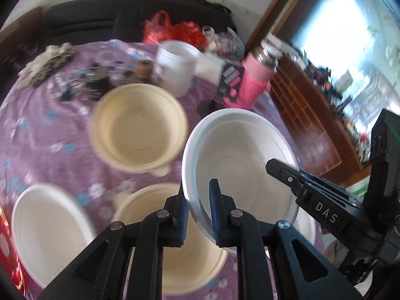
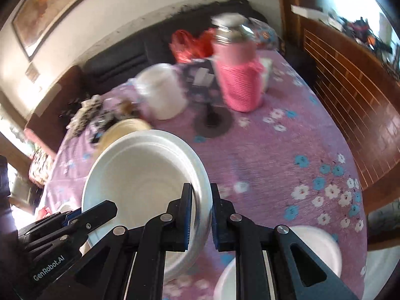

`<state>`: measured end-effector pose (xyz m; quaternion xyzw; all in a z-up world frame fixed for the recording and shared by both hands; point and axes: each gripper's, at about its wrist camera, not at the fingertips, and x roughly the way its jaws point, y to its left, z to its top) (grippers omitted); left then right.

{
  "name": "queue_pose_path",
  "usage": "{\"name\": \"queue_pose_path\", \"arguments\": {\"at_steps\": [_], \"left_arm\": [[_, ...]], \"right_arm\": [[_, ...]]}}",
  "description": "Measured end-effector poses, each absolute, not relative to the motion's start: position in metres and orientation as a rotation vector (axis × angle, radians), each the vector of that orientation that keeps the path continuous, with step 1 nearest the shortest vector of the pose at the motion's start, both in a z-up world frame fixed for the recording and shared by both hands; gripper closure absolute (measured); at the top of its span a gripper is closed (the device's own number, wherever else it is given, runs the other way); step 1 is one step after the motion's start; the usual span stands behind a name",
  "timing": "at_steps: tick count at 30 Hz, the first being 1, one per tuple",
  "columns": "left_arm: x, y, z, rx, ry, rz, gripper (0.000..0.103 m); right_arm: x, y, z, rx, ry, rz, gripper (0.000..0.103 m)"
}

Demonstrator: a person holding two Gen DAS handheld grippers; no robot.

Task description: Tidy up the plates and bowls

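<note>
Both grippers hold one white bowl [image 1: 240,155] above the purple flowered tablecloth [image 1: 50,130]. My left gripper [image 1: 198,200] is shut on its near-left rim. My right gripper [image 2: 201,200] is shut on the opposite rim of the same white bowl [image 2: 140,172]. The right gripper's finger [image 1: 295,177] shows at the bowl's right side in the left wrist view. A cream bowl [image 1: 140,125] sits on the cloth behind. Another cream bowl [image 1: 185,250] lies under my left gripper. A white bowl [image 1: 47,227] sits at the lower left.
A white tub [image 1: 175,67], a pink-sleeved flask [image 2: 237,75], a black round stand [image 2: 212,122] and a red bag [image 2: 190,42] crowd the back of the table. Two more white dishes [image 2: 315,247] sit near the table's front right. A wooden chair [image 2: 355,87] stands to the right.
</note>
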<state>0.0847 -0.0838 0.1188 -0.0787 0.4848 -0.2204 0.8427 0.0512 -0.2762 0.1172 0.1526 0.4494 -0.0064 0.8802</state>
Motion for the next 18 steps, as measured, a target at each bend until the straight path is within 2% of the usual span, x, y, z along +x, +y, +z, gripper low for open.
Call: {"name": "queue_pose_path", "arguments": {"at_steps": [10, 18], "left_arm": [[0.022, 0.082, 0.153, -0.320, 0.862, -0.273, 0.088], [-0.006, 0.199, 0.148, -0.420, 0.821, -0.129, 0.088]], "right_arm": [[0.032, -0.113, 0.154, 0.171, 0.914, 0.198, 0.088], [0.025, 0.016, 0.151, 0.066, 0.933, 0.337, 0.087]]}}
